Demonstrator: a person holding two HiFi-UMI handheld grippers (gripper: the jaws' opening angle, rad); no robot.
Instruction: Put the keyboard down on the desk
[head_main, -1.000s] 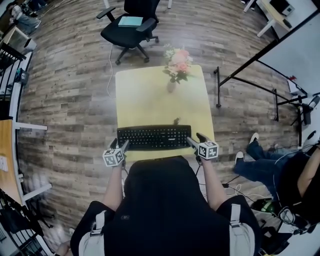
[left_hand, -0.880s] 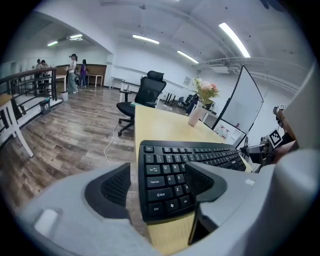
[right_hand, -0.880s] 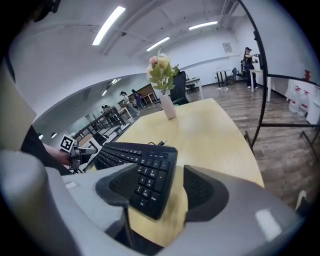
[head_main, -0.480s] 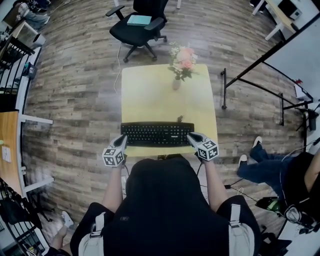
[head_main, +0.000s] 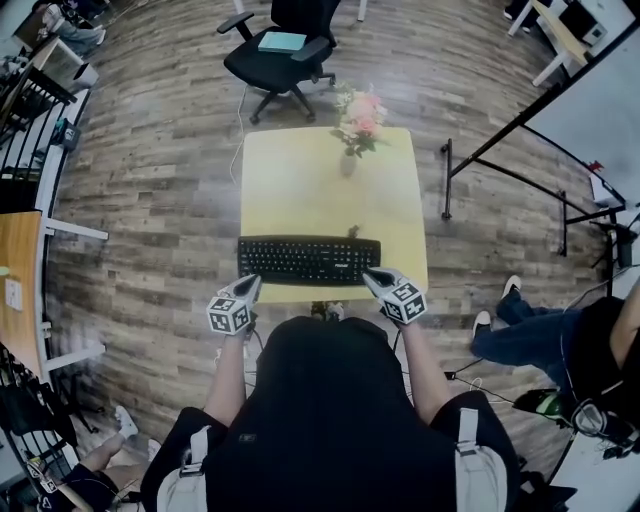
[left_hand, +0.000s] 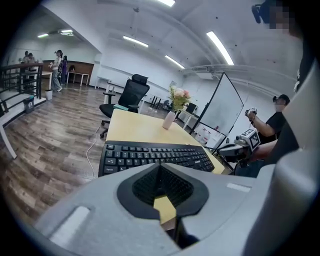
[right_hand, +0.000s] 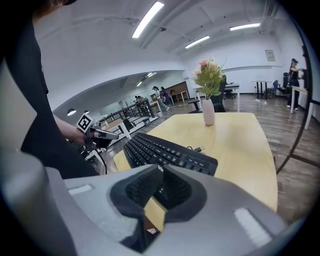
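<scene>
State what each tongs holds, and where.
Nothing. The left tongs and right tongs are shut, empty, short of the keyboard lying on the desk.

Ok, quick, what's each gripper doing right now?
Left gripper: jaws together, holding nothing, keyboard lies ahead of it.
Right gripper: jaws together, holding nothing, not on the keyboard.

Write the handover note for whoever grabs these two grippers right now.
Left gripper: jaws together, nothing between them, by the near left corner of the keyboard.
Right gripper: jaws together, nothing between them, by the near right corner.
The keyboard lies flat along the near edge of the desk; a vase of flowers stands at the far edge.
Done: keyboard is down.
Left: probably only drawing both grippers clear.
</scene>
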